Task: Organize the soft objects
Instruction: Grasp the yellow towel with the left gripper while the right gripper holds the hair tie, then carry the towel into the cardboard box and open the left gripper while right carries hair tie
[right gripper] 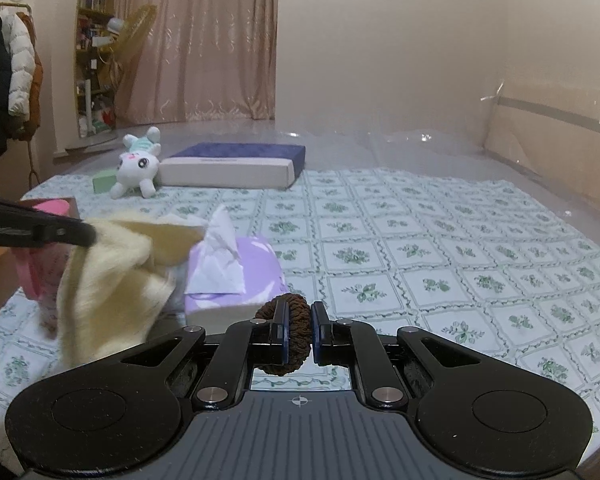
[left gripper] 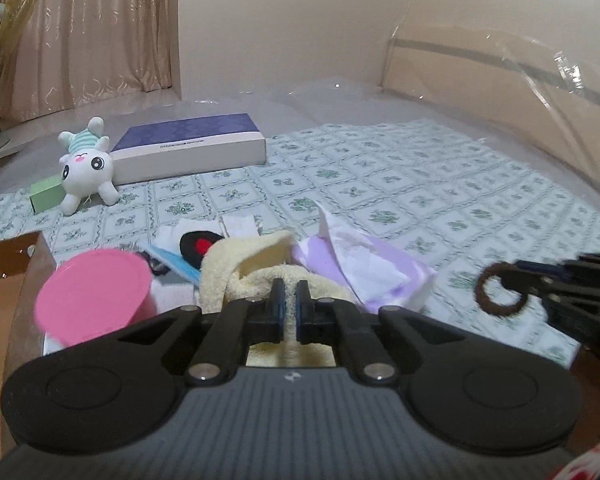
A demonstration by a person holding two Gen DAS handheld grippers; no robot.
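My left gripper [left gripper: 290, 304] is shut on a pale yellow towel [left gripper: 240, 264]. In the right wrist view the towel [right gripper: 112, 280] hangs lifted off the bed from the left gripper [right gripper: 86, 236], which comes in from the left edge. My right gripper [right gripper: 299, 328] is shut on a brown hair tie [right gripper: 296, 320], pinched upright between its pads. The left wrist view shows the hair tie [left gripper: 500, 292] as a ring at the tip of the right gripper [left gripper: 536, 280]. A white plush bunny [left gripper: 86, 164] lies at the far left of the bed.
A purple tissue pack [right gripper: 236, 276] lies beside the towel, and a pink cup [left gripper: 94, 292] is on its left. Behind them are a blue mask [left gripper: 176, 264] and a black-and-red item [left gripper: 198, 244]. A blue-topped box [left gripper: 192, 144] and green block [left gripper: 46, 196] flank the bunny on the floral sheet [right gripper: 460, 260].
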